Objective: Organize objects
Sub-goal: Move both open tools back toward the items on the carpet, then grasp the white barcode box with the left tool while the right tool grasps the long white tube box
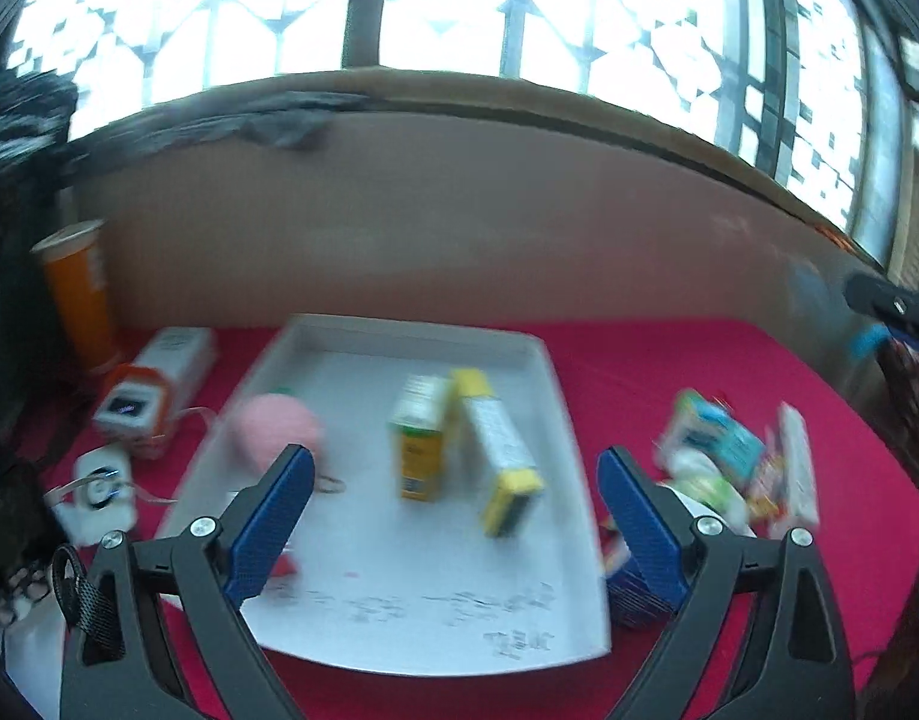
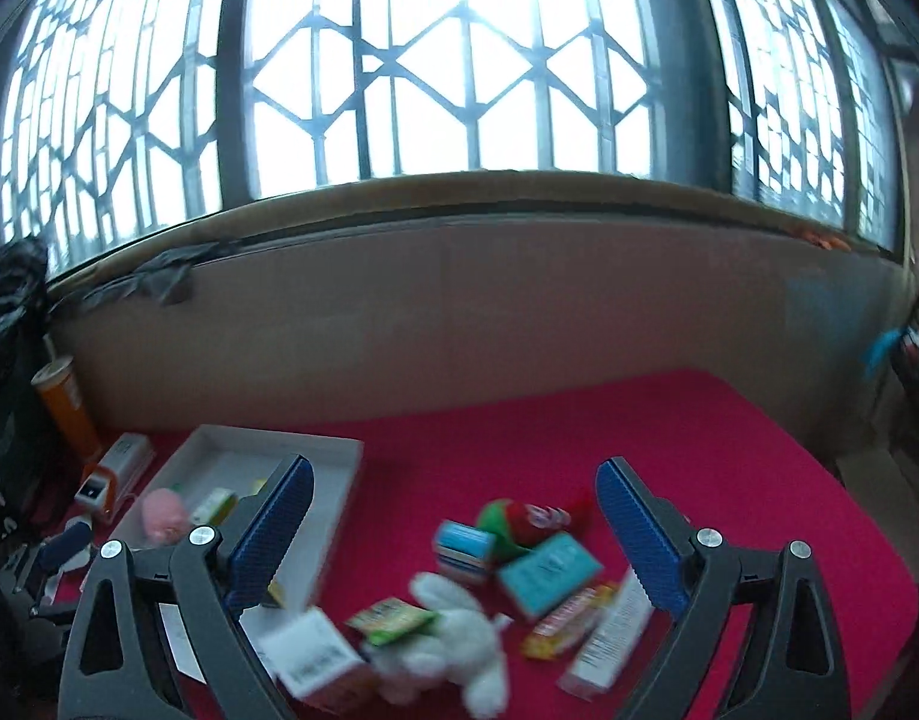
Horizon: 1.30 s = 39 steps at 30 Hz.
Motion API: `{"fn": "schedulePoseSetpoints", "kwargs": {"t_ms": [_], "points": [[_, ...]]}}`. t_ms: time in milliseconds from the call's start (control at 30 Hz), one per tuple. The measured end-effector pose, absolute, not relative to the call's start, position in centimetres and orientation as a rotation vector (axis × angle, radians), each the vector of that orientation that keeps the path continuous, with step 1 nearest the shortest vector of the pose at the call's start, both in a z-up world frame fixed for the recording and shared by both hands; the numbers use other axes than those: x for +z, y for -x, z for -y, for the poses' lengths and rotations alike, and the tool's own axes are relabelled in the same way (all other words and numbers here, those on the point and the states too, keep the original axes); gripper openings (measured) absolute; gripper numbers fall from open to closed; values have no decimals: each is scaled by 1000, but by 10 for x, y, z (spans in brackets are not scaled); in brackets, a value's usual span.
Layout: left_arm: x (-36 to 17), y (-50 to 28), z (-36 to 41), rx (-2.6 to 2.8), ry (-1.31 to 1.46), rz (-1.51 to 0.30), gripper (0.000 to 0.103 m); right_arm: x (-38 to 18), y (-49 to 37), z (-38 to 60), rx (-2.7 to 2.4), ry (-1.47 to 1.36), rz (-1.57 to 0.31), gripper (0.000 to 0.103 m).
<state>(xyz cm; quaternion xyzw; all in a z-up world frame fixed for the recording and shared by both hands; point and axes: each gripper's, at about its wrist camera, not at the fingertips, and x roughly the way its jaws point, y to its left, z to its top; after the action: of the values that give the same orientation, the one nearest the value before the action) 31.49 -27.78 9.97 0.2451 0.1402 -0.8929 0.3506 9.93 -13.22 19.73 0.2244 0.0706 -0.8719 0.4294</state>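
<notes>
A white tray (image 1: pixel 555 396) lies on the red cloth and holds a pink plush ball (image 1: pixel 273 429), a yellow-green carton (image 1: pixel 420 444) and a leaning yellow-capped box (image 1: pixel 498 453). My left gripper (image 1: pixel 456 468) hangs above the tray's near half, open, nothing between its blue pads. Right of the tray lies a pile of items. In the right wrist view my right gripper (image 2: pixel 453 480) is open above that pile: a white plush rabbit (image 2: pixel 459 648), a teal box (image 2: pixel 549 576), a blue-striped box (image 2: pixel 464 546), a green and red packet (image 2: pixel 519 519), a white box (image 2: pixel 315 660) and a white tube (image 2: pixel 609 636).
An orange cup (image 1: pixel 81 294) and an orange-white box (image 1: pixel 153 384) stand left of the tray, by a small white device (image 1: pixel 102 489). A brown wall (image 2: pixel 459 312) under barred windows bounds the far side. The pile of items (image 1: pixel 735 462) shows right of the tray. The tray (image 2: pixel 339 480) sits at left.
</notes>
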Motion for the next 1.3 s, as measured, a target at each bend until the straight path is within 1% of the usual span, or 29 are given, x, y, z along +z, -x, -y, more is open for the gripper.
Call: {"fn": "schedulePoseSetpoints", "kwargs": {"t_ms": [200, 367, 467, 667, 800, 933, 1000, 1067, 1133, 1200, 1233, 1267, 1300], "points": [[84, -287, 256, -2446, -756, -292, 97, 168, -58, 97, -2222, -670, -161, 98], [74, -270, 243, -2510, -833, -254, 97, 126, -24, 74, -2230, -860, -115, 98], [69, -258, 233, -2534, -876, -194, 97, 100, -14, 75, -2191, -959, -118, 98], [57, -234, 226, -2529, -960, -130, 97, 69, -17, 93, -2135, -1028, -161, 97], [52, -224, 227, -2524, -988, -126, 97, 57, -13, 99, -2125, -1064, -180, 90], [48, -215, 229, -2525, -1015, -125, 97, 47, -4, 95, -2121, -1108, -158, 86], [46, -210, 229, -2529, -1030, -123, 97, 43, -1, 94, -2114, -1130, -154, 82], [44, -207, 228, -2534, -1044, -120, 93, 39, 2, 92, -2102, -1149, -147, 80], [42, -204, 225, -2541, -1059, -112, 91, 37, 4, 90, -2097, -1152, -151, 79], [40, -203, 222, -2545, -1071, -94, 87, 40, 4, 89, -2089, -1148, -146, 77], [38, -202, 220, -2543, -1081, -81, 80, 40, 4, 89, -2085, -1146, -145, 75], [37, -202, 219, -2538, -1087, -71, 71, 41, 3, 88, -2080, -1143, -143, 70], [36, -202, 218, -2533, -1093, -62, 68, 43, 5, 79, -2076, -1143, -142, 65]]}}
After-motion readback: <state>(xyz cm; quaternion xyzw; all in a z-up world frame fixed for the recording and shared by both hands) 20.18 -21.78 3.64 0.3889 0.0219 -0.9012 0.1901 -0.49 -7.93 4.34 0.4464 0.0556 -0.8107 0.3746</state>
